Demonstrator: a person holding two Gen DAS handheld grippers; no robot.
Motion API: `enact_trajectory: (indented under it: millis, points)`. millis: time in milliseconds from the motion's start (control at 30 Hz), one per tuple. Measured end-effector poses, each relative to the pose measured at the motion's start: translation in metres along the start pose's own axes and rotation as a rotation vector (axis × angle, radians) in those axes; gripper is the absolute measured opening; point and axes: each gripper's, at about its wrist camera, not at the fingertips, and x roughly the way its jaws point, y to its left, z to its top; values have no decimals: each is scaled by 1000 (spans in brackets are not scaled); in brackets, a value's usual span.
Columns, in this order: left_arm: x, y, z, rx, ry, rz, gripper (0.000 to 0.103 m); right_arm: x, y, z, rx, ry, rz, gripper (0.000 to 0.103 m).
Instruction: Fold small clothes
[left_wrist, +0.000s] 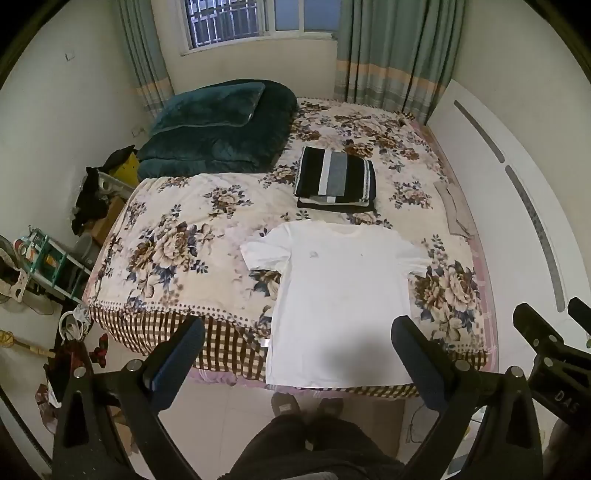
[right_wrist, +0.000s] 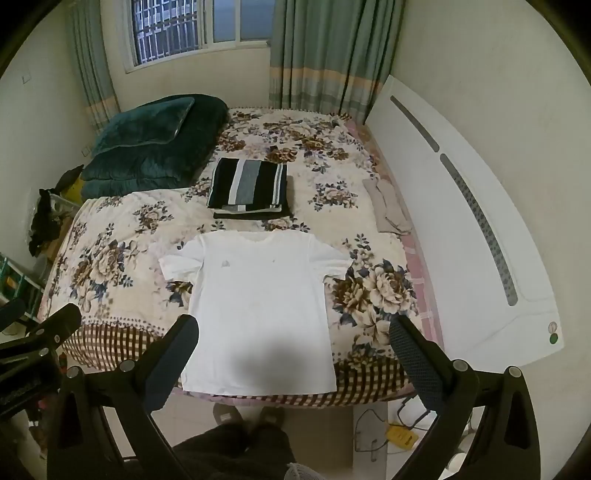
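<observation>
A white T-shirt lies spread flat, collar away from me, on the floral bed cover, its hem at the near bed edge; it also shows in the right wrist view. My left gripper is open and empty, held high above the hem. My right gripper is open and empty, also high above the shirt's lower part. A stack of folded dark striped clothes sits behind the shirt, also seen in the right wrist view.
A folded dark green quilt fills the far left of the bed. A white headboard runs along the right. Beige cloth lies by it. Clutter and a shelf stand on the floor left. My feet are at the bed edge.
</observation>
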Motion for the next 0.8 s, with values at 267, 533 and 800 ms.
enact_trajectory:
  millis: [267,533,800]
  points:
    - [5,-1,2,16,12,-3,103,-4,-1,1,-1,-5,1,103]
    - [0,0,1,2,-14,6,103,-7,-3,1,2,-11,2,103]
    - [-13,4,15,3,-17,12,103,-10,-3,12,2,-17,4,103]
